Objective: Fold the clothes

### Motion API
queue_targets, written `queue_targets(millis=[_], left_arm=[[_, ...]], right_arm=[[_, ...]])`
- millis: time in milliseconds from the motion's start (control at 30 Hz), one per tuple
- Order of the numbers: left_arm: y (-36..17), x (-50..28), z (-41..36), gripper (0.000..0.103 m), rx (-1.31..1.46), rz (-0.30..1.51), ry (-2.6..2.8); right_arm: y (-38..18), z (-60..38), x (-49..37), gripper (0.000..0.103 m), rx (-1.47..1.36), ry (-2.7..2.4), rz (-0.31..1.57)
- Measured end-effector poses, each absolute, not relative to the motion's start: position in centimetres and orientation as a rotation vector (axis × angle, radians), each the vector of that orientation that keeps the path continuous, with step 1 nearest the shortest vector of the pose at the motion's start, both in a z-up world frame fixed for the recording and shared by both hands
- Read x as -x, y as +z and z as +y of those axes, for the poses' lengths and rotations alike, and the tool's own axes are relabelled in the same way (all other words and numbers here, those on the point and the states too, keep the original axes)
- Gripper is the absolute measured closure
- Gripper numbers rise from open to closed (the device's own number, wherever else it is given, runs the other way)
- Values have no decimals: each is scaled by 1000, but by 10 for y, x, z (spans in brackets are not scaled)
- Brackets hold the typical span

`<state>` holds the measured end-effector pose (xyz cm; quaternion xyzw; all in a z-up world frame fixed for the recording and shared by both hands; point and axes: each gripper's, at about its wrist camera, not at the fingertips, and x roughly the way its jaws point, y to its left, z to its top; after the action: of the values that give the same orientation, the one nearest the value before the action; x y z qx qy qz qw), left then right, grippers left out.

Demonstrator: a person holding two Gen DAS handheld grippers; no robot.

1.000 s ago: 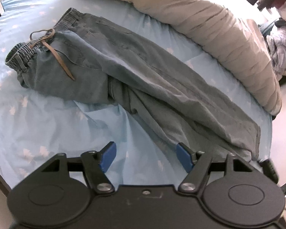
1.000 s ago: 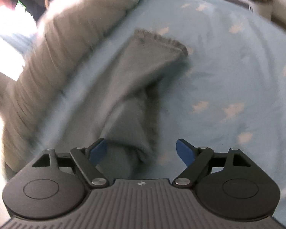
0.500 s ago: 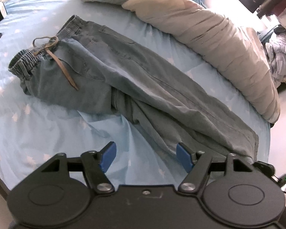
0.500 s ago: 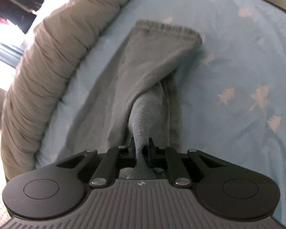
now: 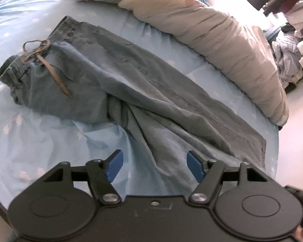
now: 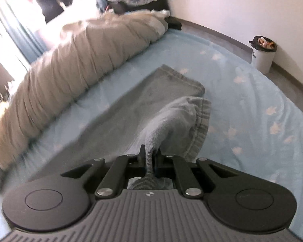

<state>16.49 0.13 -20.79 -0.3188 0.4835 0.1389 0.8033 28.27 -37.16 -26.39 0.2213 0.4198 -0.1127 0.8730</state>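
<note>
From the left wrist I see my left gripper (image 5: 155, 166) with jaws standing well apart, clamping nothing; the trousers (image 5: 131, 92) lie spread across the bed (image 5: 30, 141), one leg running under the gap between the blue pads (image 5: 114, 162), waistband toward the far left edge. From the right wrist, my right gripper (image 6: 150, 151) is pinched tight on a trouser leg (image 6: 171, 125), its hem lifted off the sheet beside the flat other leg, the duvet (image 6: 70, 70) along the left edge.
</note>
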Motion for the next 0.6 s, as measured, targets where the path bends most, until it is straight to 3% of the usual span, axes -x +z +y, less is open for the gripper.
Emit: queue_targets(millis=[133, 267, 333, 367, 400, 500, 600], left_arm=[[-208, -160, 4, 36, 682, 1038, 311], [-207, -160, 3, 36, 680, 1043, 321], [-208, -159, 2, 36, 681, 1047, 326], [-208, -159, 1, 36, 681, 1049, 329], [-209, -159, 0, 36, 681, 1052, 332], [-210, -161, -4, 36, 679, 1059, 336], [-209, -163, -9, 36, 671, 1063, 331]], right_arm=[[-310, -396, -284, 96, -524, -225, 961], [-336, -427, -282, 85, -643, -133, 1010], [-333, -445, -274, 63, -716, -107, 965], [-332, -456, -268, 46, -756, -115, 924], [-330, -468, -262, 37, -796, -126, 880], [-334, -504, -250, 38, -867, -208, 821], [-362, -527, -253, 46, -909, -282, 910]])
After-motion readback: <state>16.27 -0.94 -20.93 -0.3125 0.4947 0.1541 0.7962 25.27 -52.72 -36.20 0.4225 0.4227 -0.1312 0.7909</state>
